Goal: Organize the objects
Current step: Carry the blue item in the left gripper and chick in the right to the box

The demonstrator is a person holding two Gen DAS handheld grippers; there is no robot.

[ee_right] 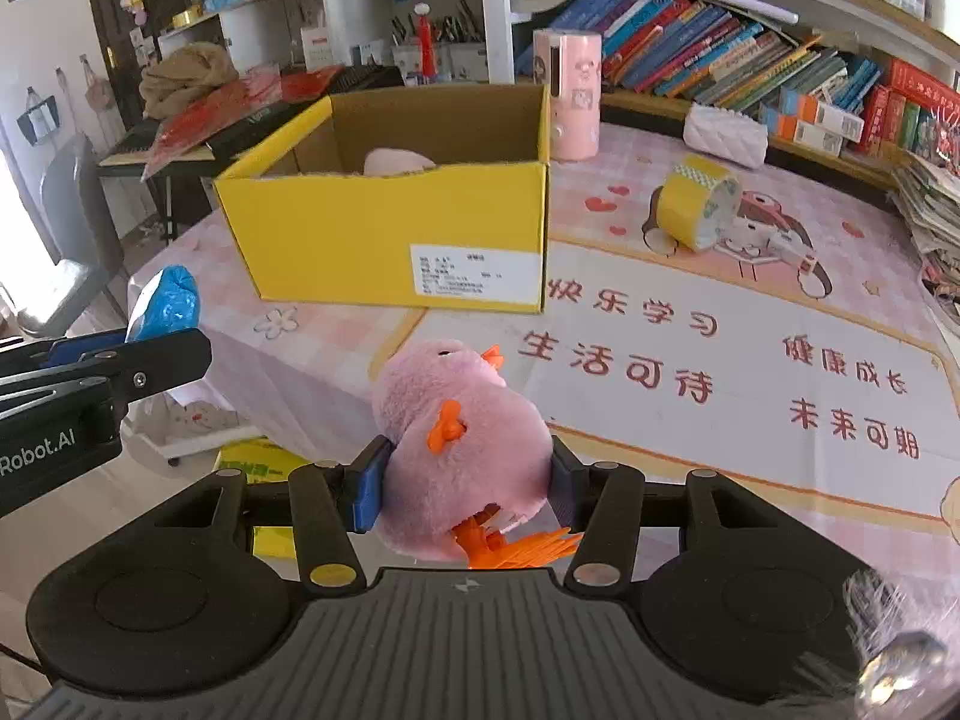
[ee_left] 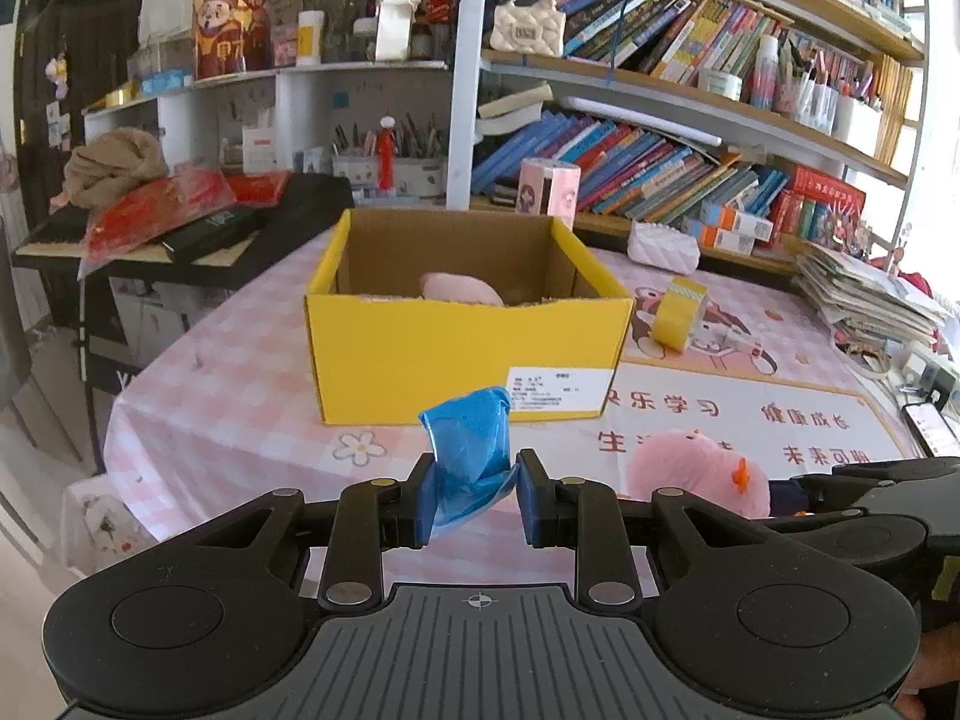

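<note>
- Clearly, the left gripper (ee_left: 474, 495) has its fingers (ee_left: 423, 501) pinching a crumpled blue plastic bag (ee_left: 471, 456), held above the near edge of the worktop (ee_left: 240, 396).
- Just to its right, the right gripper (ee_right: 468, 492) has its fingers (ee_right: 369, 489) pressed against both sides of a pink plush chick (ee_right: 462, 444) with an orange beak and orange feet.
- Beyond both, an open yellow cardboard box (ee_left: 462, 354) stands on the pink checked cloth, a white label on its near wall.
- Inside the box lies a pale pink soft item (ee_left: 462, 288), only partly visible over the rim.
- Right of the box, a roll of yellow tape (ee_right: 696, 204) rests on its side on the printed mat.
- Behind the box stands a pink cylindrical container (ee_right: 567, 96), with a white quilted pouch (ee_right: 726, 135) further right, in front of the bookshelf (ee_left: 690, 96).
</note>
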